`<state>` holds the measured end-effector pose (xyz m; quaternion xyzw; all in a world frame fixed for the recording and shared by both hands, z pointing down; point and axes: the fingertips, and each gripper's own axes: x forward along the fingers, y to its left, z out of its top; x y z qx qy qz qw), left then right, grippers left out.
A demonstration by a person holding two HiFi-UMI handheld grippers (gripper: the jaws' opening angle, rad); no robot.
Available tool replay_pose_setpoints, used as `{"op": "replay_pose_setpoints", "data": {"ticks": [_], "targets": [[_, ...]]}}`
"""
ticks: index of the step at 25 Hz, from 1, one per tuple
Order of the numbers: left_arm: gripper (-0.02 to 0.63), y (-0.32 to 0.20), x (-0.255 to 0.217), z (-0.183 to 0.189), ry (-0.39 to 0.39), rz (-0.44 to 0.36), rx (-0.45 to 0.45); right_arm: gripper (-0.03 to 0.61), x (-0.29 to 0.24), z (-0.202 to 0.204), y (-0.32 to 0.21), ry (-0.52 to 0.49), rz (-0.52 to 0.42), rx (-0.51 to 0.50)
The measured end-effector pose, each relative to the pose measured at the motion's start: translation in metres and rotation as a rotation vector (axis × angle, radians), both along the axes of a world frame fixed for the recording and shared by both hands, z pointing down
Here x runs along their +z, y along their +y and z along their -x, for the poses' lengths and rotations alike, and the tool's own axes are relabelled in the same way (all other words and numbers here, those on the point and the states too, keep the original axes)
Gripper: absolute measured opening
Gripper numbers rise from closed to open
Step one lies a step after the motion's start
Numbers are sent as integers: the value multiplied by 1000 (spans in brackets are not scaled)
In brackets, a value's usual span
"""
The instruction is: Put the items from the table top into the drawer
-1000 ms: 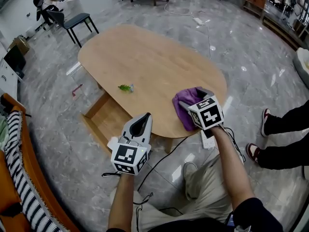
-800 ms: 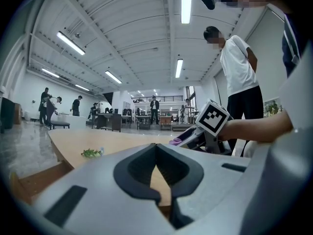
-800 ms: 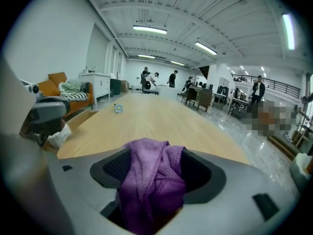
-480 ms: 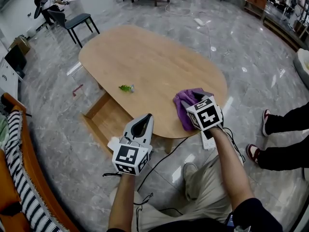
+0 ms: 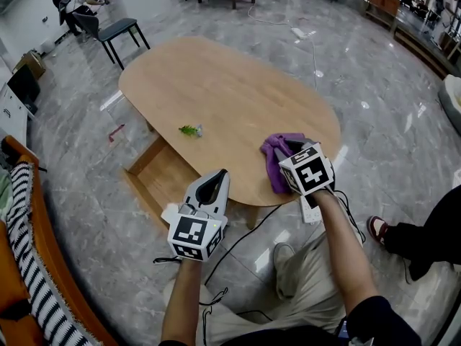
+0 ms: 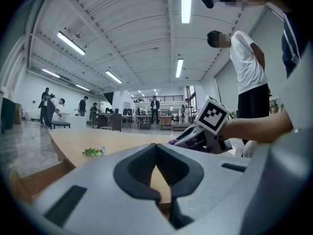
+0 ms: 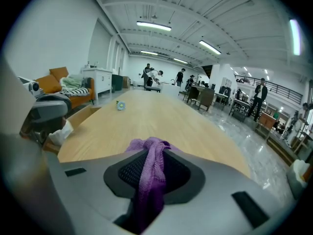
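So the oval table (image 5: 216, 78) has both items on it, and the open drawer (image 5: 169, 175) sticking out under its near-left edge looks bare where I can see it. Nothing's been put away yet, I'd say. The purple cloth (image 5: 272, 157) is at the near-right edge, and the right gripper (image 7: 151, 170) has just been closing on it and now has a bunched fold pinched between its jaws. The left gripper (image 5: 214, 180) hangs near the drawer, jaws together on nothing. The little green sprig (image 5: 189, 130) sits near the table's left edge, untouched. The tabletop hides the drawer's far part. There's also a white thing (image 5: 167, 213) by the drawer's near corner, no clue what it is.
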<state>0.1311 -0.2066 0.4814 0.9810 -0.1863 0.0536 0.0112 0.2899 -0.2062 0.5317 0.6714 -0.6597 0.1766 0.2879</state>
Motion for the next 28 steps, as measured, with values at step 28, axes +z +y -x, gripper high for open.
{"op": "replay_pose_setpoints", "data": {"ticks": [28], "targets": [[5,-6,-14,55,11,-26,-96,94,-25,68,-26,-27,-122,-107]]}}
